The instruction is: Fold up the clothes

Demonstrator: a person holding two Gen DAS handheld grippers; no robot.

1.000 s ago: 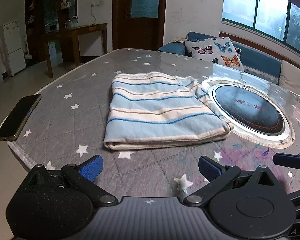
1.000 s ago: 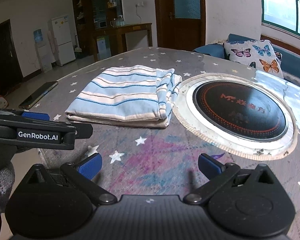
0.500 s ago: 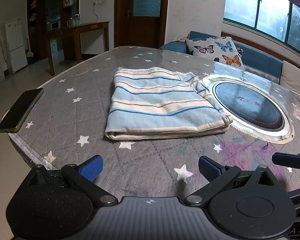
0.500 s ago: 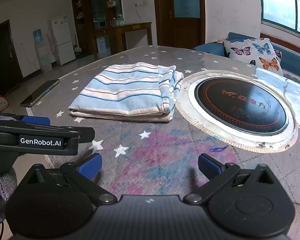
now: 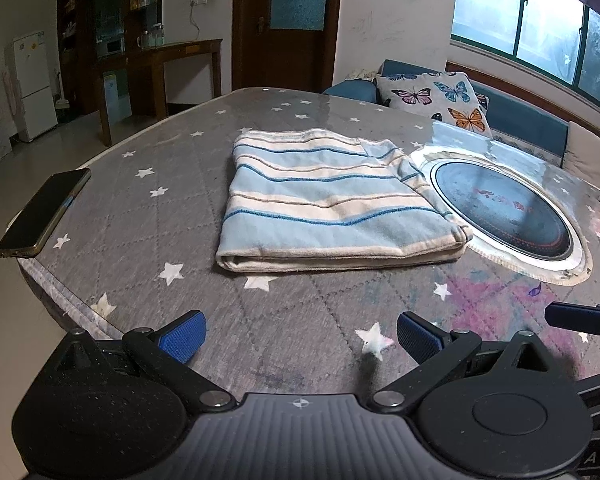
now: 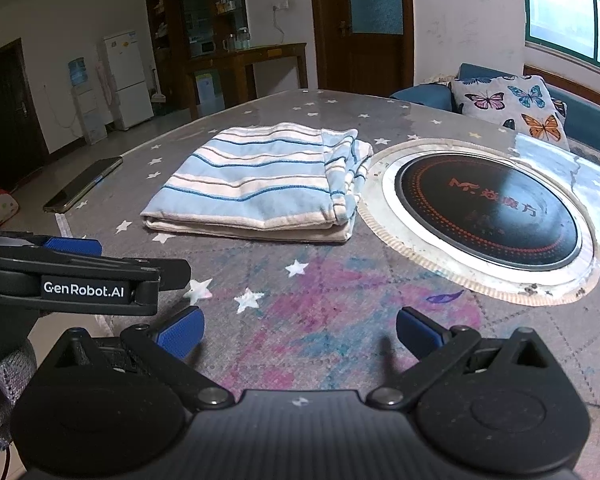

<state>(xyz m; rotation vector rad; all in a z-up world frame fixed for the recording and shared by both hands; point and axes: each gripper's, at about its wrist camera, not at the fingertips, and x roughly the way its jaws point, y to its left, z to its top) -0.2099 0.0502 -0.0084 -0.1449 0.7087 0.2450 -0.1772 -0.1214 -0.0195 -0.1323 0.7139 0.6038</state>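
Note:
A folded garment with light blue and cream stripes (image 5: pixel 332 204) lies flat on the grey star-patterned table (image 5: pixel 148 220); it also shows in the right wrist view (image 6: pixel 264 184). My left gripper (image 5: pixel 300 338) is open and empty, held near the table's front edge, well short of the garment. My right gripper (image 6: pixel 300 334) is open and empty, also back from the garment. The left gripper's body shows at the left of the right wrist view (image 6: pixel 80 280).
A round black induction cooktop (image 5: pixel 500 216) is set into the table just right of the garment, also in the right wrist view (image 6: pixel 484 208). A dark phone (image 5: pixel 44 212) lies at the table's left edge. A sofa with a butterfly cushion (image 5: pixel 436 96) stands behind.
Both grippers have drawn back from the garment, which now looks smaller and farther away. The garment has not moved. Both grippers stay open.

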